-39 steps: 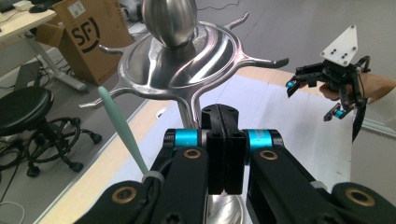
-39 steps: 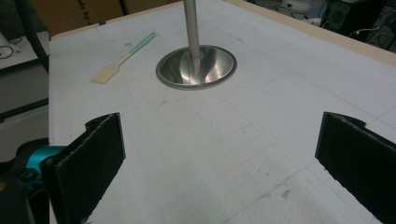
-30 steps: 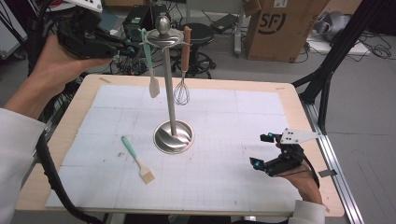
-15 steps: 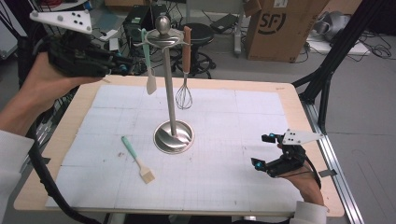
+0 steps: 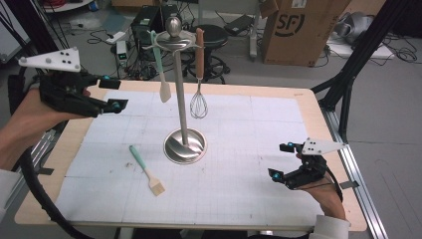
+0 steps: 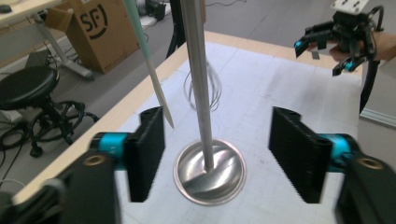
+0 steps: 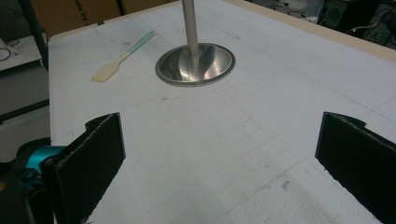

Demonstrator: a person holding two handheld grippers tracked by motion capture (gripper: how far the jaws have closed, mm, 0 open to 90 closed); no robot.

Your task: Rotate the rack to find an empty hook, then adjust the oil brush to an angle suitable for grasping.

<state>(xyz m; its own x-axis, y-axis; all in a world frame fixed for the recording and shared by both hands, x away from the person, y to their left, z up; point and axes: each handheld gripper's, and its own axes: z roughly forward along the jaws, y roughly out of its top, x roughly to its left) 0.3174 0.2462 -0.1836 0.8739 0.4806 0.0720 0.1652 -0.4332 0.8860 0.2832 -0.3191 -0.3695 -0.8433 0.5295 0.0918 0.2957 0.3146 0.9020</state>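
A steel utensil stand (image 5: 185,146) rises from the middle of the white mat. From its top hang a pale green spatula (image 5: 160,69) and a wire whisk (image 5: 198,102) with a brown handle. A pastry brush (image 5: 147,171) with a green handle lies flat, front-left of the base. My left gripper (image 5: 113,93) hovers open over the table's left side, pointing at the stand. In the left gripper view its jaws frame the pole (image 6: 198,84), the spatula (image 6: 149,56) and the whisk (image 6: 212,88). My right gripper (image 5: 279,161) rests open near the front right, holding nothing.
The right gripper view looks across bare mat to the stand's base (image 7: 195,64) and the brush (image 7: 119,58). A cardboard box (image 5: 298,27), a stool (image 5: 211,37) and cables lie beyond the table's far edge. A black frame post (image 5: 348,84) stands at the right.
My left gripper has come down and toward the near side from the back-left corner, still open. The right gripper has barely moved.
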